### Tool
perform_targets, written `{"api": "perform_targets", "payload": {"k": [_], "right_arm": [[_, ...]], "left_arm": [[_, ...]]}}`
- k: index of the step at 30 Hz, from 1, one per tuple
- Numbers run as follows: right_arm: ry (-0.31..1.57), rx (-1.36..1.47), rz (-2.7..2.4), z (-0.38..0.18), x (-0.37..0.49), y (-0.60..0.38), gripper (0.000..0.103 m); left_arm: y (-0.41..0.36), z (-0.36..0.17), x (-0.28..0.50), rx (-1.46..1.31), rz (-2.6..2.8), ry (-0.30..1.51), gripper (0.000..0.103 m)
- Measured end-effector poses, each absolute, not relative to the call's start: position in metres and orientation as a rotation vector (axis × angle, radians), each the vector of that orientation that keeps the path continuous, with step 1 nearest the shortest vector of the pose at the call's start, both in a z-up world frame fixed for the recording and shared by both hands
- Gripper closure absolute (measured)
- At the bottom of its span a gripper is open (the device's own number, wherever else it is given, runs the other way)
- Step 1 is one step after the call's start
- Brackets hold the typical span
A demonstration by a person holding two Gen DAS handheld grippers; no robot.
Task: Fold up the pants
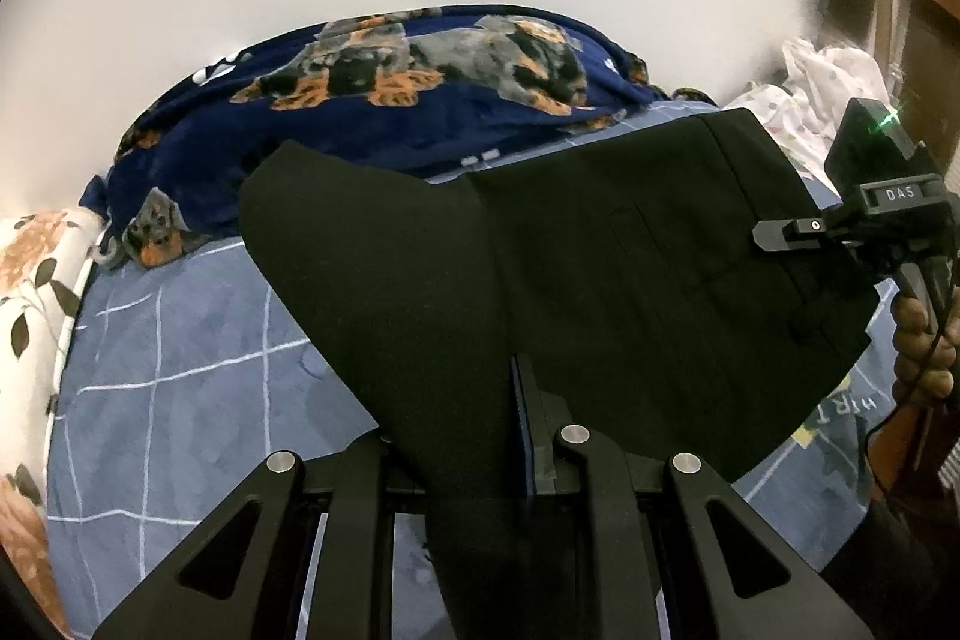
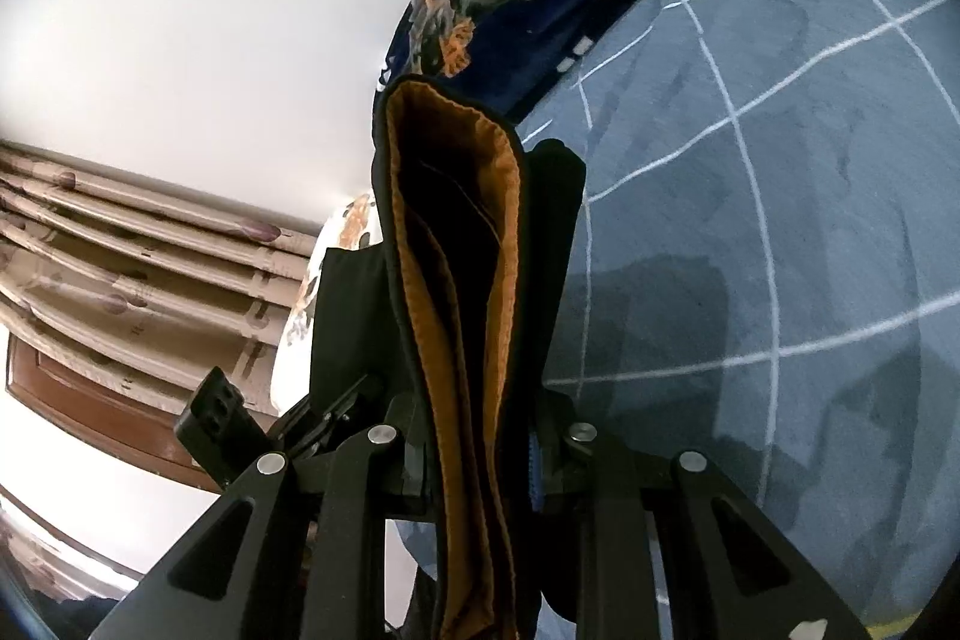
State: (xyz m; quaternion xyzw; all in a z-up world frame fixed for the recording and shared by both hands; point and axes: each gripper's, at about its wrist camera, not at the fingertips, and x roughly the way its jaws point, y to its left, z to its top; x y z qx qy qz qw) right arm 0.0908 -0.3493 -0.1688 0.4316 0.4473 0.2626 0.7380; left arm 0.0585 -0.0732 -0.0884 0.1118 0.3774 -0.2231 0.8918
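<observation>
Carrying the black pants (image 1: 600,280) above the blue checked bedsheet (image 1: 180,370) was the step in hand; the garment hung between both tools, clear of the bed across most of its span. The left gripper (image 1: 474,436) was pinched on a fold of the cloth at six o'clock in its own view. The right gripper (image 2: 480,424) was clamped on the waistband (image 2: 456,220), whose orange lining showed edge-on. Seen from the left, the right tool sat at three o'clock, a hand (image 1: 924,358) on its handle below. Both grippers pointed downward, the left more steeply. The dog-print blanket (image 1: 390,88) lay at twelve o'clock. Judged next: lower the pants flat onto the sheet, keeping them taut, before releasing.
</observation>
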Motion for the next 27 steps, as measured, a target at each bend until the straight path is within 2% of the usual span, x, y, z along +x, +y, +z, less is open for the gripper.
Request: {"api": "perform_targets", "payload": {"k": [27], "right_arm": [[1.017, 0.937, 0.62, -0.186, 0.19, -0.327, 0.082]], "left_arm": [[-0.041, -0.105, 0.163, 0.186, -0.351, 0.775, 0.086]]}}
